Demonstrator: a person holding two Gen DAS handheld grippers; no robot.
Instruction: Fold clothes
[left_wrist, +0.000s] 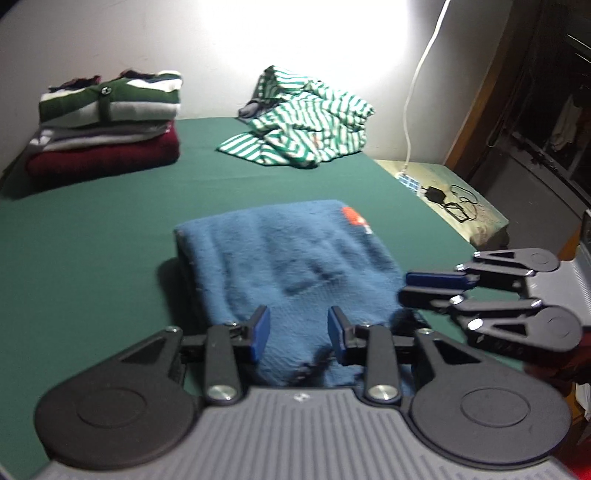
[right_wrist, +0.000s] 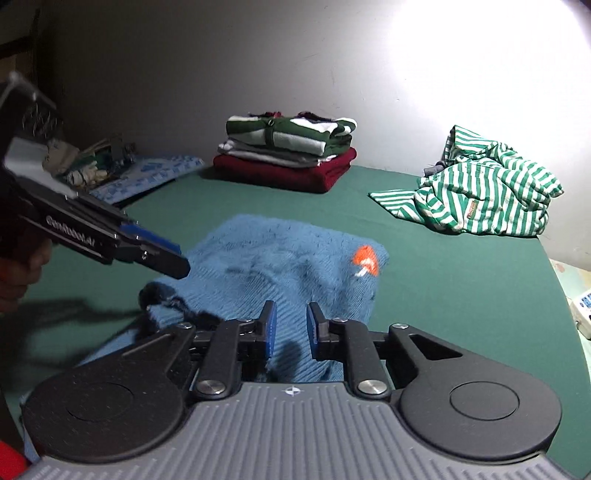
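Observation:
A folded blue knit sweater (left_wrist: 288, 258) with an orange logo (right_wrist: 364, 258) lies flat on the green bed cover (left_wrist: 92, 229). My left gripper (left_wrist: 299, 330) hovers over the sweater's near edge, jaws apart, with nothing pinched. My right gripper (right_wrist: 291, 328) is also over the near edge; its blue pads stand a narrow gap apart with only cloth below them. In the left wrist view the right gripper (left_wrist: 404, 286) sits at the sweater's right side. In the right wrist view the left gripper (right_wrist: 181, 260) reaches in from the left above the sweater (right_wrist: 280, 266).
A stack of folded clothes (right_wrist: 288, 147), green-striped on top and dark red at the bottom, stands at the back by the wall. A crumpled green-and-white striped shirt (right_wrist: 480, 195) lies at the back right. A power strip with chargers (left_wrist: 432, 192) sits beyond the right edge.

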